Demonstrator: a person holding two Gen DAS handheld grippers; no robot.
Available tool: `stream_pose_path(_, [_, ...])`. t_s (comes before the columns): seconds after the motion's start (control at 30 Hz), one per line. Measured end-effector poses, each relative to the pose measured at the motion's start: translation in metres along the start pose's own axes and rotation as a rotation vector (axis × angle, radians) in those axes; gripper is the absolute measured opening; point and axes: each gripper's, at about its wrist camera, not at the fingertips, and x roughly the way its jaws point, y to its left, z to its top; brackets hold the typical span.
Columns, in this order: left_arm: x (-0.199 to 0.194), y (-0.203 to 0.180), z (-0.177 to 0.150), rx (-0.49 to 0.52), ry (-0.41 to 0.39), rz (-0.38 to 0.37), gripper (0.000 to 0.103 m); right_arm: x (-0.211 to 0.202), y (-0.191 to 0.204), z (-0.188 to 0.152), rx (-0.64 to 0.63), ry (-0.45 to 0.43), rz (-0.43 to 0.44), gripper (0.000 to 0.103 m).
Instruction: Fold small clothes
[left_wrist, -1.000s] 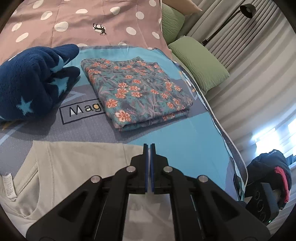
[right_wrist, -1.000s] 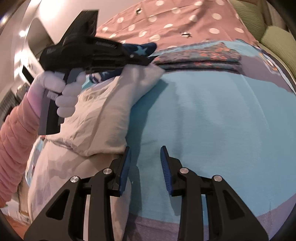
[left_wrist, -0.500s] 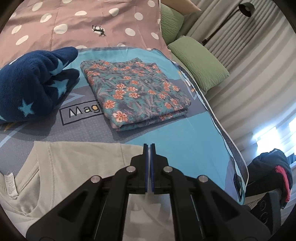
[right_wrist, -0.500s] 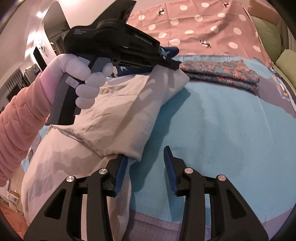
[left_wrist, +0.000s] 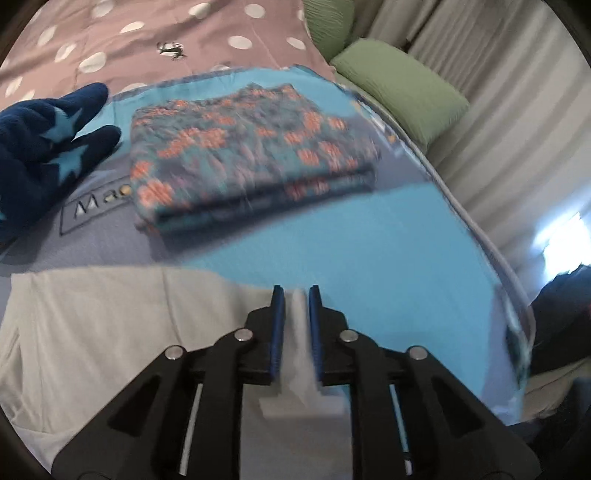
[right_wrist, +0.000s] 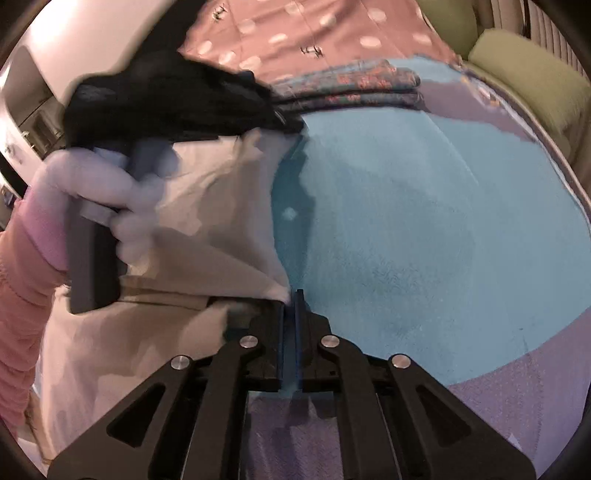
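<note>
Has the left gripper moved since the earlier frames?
Yes. The left gripper went forward and down toward the folded floral cloth, which now looms larger; its fingers have just been opening, beige garment between them.

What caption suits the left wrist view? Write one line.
Folded floral garment beside navy star fleece on blue mat, beige garment in front.

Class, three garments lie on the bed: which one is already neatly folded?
The floral garment, lying as a flat, square-edged stack on the blue mat. The navy star fleece is bunched up, and the beige garment is still spread out mid-fold.
</note>
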Motion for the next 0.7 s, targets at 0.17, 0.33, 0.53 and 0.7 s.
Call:
stream_pose_path(0.17, [-0.070, 0.020, -0.016, -0.009, -0.184, 0.069, 0.047, -0.025, -0.018, -0.006, 0.055, -0.033, 0.003, 0.023])
stream_pose_path(0.33, [-0.152, 0.061, -0.073, -0.052, -0.311, 0.181, 0.055, -0.043, 0.010, 0.015, -0.006, -0.154, 0.097, 0.022])
stream_pose_path(0.53, [-0.160, 0.131, -0.178, -0.160, -0.108, 0.432, 0.060, 0.025, 0.047, 0.024, -0.126, 0.009, -0.051, 0.017])
stream_pose_path(0.7, [-0.208, 0.158, -0.220, -0.181, -0.172, 0.452, 0.062, 0.008, 0.026, 0.013, -0.047, -0.031, 0.011, 0.016])
